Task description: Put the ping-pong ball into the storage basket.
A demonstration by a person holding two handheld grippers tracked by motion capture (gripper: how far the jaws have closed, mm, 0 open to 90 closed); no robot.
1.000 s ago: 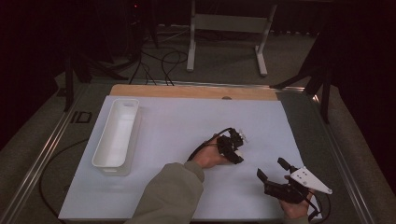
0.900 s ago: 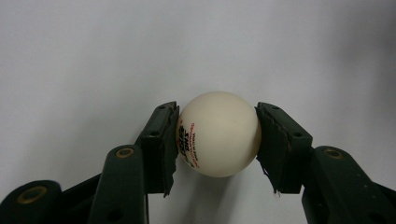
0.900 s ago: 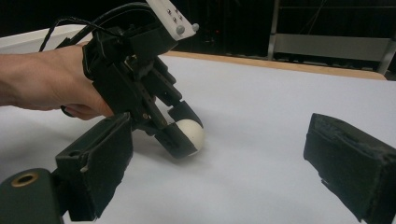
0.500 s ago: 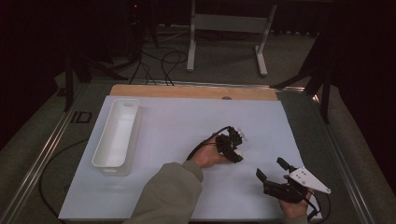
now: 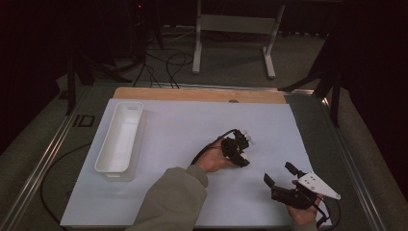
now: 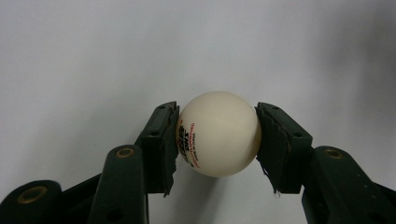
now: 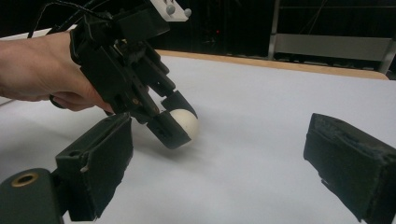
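High view, nearest edge: right gripper (image 5: 280,175) held low at the bottom right of the white sheet (image 5: 183,130), jaws spread wide, nothing between them, grey three-cornered plate on top, cable looped beside the hand. Just beyond and to the left: left gripper (image 5: 239,150) gripped by a hand (image 5: 214,161) reaching from a grey-green sleeve (image 5: 168,204), tilted down toward the sheet near its middle right. Farther left, well apart from both grippers: white tray (image 5: 107,161) lying lengthwise along the sheet's left side. Beyond the sheet: bare wooden strip (image 5: 192,94) of the table top, then dark floor with cables and a pale metal stand (image 5: 235,24).

Left gripper view: jaws closed on a white ball (image 6: 218,133), one pad (image 6: 164,144) pressed against each side, red and black print facing the left pad. Ball low over the white sheet, shadow directly beneath; contact with the sheet cannot be told.

Right gripper view: own two jaws standing far apart in the foreground, empty. Between and beyond them: the left gripper (image 7: 175,120) angled downward, ball (image 7: 186,122) clamped at its tips, close to the sheet surface. Hand on the left gripper at the upper left. Wooden strip (image 7: 280,65) and stand legs at the far edge.
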